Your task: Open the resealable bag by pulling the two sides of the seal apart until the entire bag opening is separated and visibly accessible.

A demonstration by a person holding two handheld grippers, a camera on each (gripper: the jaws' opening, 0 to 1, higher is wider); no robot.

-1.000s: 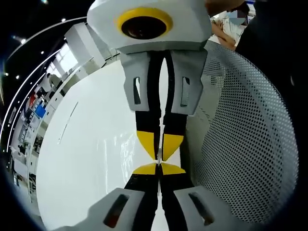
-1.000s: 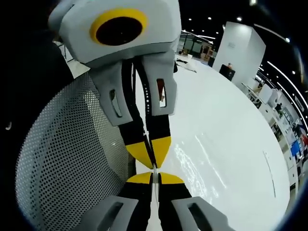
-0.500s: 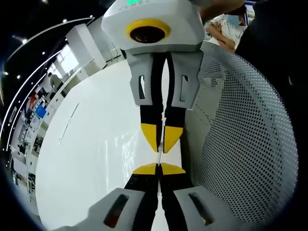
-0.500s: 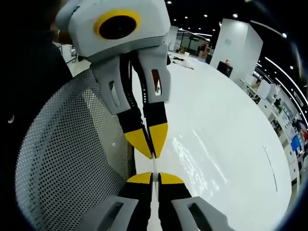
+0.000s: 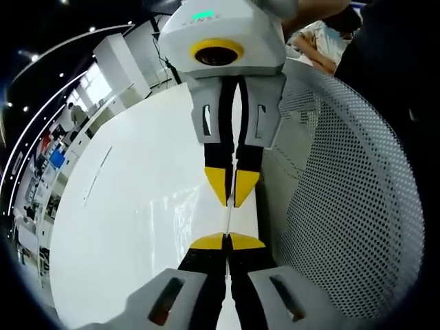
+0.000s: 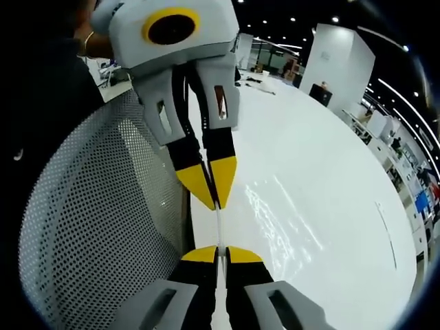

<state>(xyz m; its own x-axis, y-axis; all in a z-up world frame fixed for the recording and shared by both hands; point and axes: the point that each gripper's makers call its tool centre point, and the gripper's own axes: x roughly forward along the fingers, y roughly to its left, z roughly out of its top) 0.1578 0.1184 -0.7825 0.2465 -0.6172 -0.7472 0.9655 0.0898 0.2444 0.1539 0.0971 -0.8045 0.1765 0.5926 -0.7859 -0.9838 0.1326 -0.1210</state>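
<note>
The clear resealable bag point(image 5: 227, 218) shows as a thin, taut strip of film between two sets of yellow-tipped jaws. My left gripper point(image 5: 227, 240) is shut on one side of the bag's seal, at the bottom of the left gripper view. My right gripper point(image 5: 232, 190) comes down from the top, facing it, and is shut on the other side. In the right gripper view my right gripper point(image 6: 218, 254) pinches the bag point(image 6: 218, 225) from below, with my left gripper point(image 6: 210, 187) opposite it. Glossy creased film point(image 6: 278, 213) lies over the table beside the jaws.
A white table point(image 5: 130, 206) stretches under both grippers. A grey perforated mesh surface point(image 5: 344, 192) curves close along one side, also the mesh point(image 6: 96, 220) in the right gripper view. A person's dark sleeve point(image 6: 41, 75) is behind the left gripper. Shelves and desks stand far off.
In both views the facing gripper has drawn back and looks smaller. The gap between the two sets of tips has widened, and more bag film is stretched between them.
</note>
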